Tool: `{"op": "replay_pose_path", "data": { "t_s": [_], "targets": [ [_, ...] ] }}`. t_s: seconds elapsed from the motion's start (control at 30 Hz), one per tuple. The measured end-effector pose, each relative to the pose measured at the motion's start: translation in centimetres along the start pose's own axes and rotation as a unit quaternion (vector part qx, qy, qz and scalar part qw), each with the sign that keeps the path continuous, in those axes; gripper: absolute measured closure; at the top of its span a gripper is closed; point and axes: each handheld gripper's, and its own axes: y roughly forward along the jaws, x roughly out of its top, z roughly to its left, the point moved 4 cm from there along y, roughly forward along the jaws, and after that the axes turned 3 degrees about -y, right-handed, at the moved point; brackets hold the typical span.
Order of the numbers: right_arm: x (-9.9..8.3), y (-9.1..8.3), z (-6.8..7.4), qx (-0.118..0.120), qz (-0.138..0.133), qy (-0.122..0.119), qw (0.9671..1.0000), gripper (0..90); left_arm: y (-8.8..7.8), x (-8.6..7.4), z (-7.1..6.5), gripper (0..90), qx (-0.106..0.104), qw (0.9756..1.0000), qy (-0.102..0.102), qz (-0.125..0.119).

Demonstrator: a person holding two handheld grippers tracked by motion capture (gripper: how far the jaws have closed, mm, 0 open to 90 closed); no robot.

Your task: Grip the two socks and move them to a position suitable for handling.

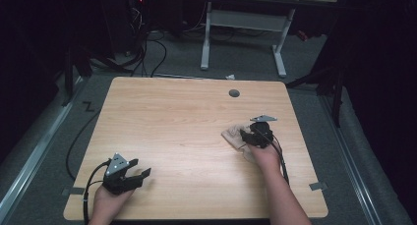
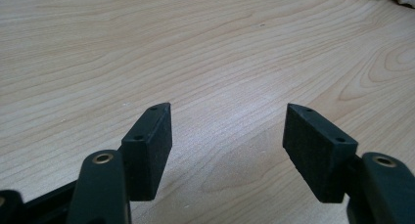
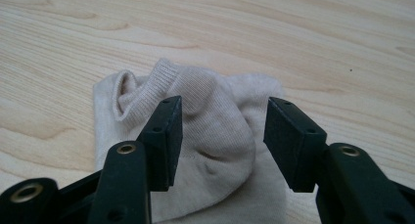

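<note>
A cream sock [image 3: 195, 131] lies crumpled on the right half of the wooden bench [image 1: 187, 122]. The right claw [image 3: 222, 141] hangs released, jaws straddling it. The left claw [image 2: 227, 150] rests released over bare wood near the bench's front left corner.

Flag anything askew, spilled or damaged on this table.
Nothing damaged or spilled. The beige sock lies rumpled and folded over itself on the wooden table, under the open right claw.

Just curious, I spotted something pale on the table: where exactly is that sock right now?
The sock lies on the table's right half in the high view, directly under the open right gripper, its jaws straddling it.
</note>
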Motion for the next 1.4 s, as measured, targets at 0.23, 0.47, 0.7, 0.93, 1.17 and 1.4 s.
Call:
{"op": "replay_pose_path", "data": {
  "t_s": [0.23,0.47,0.7,0.93,1.17,1.4],
  "targets": [
    [-0.5,0.0,0.1,0.026,0.01,0.002,0.9996,74.6,0.0,0.0,0.0,36.0,0.0,1.0,0.0,0.0],
    [-0.4,-1.3,0.5,0.035,-0.005,-0.009,0.9993,88.4,0.0,0.0,0.0,36.2,-0.001,1.0,-0.001,0.0],
    [-0.3,-2.7,1.5,0.039,-0.019,-0.028,0.9986,88.8,0.0,-0.1,0.0,36.3,-0.002,1.0,-0.001,0.001],
    [-0.2,-4.2,2.2,0.044,-0.036,-0.035,0.9977,89.1,0.1,-0.1,-0.1,36.3,-0.001,1.0,0.001,0.001],
    [0.3,-5.7,2.9,0.05,-0.055,-0.041,0.9964,89.2,0.1,-0.1,-0.1,36.3,-0.002,1.0,0.002,0.001],
    [0.6,-7.2,3.4,0.052,-0.068,-0.037,0.9956,89.3,0.0,-0.1,-0.1,36.3,-0.003,1.0,0.001,-0.001]
  ]
}}
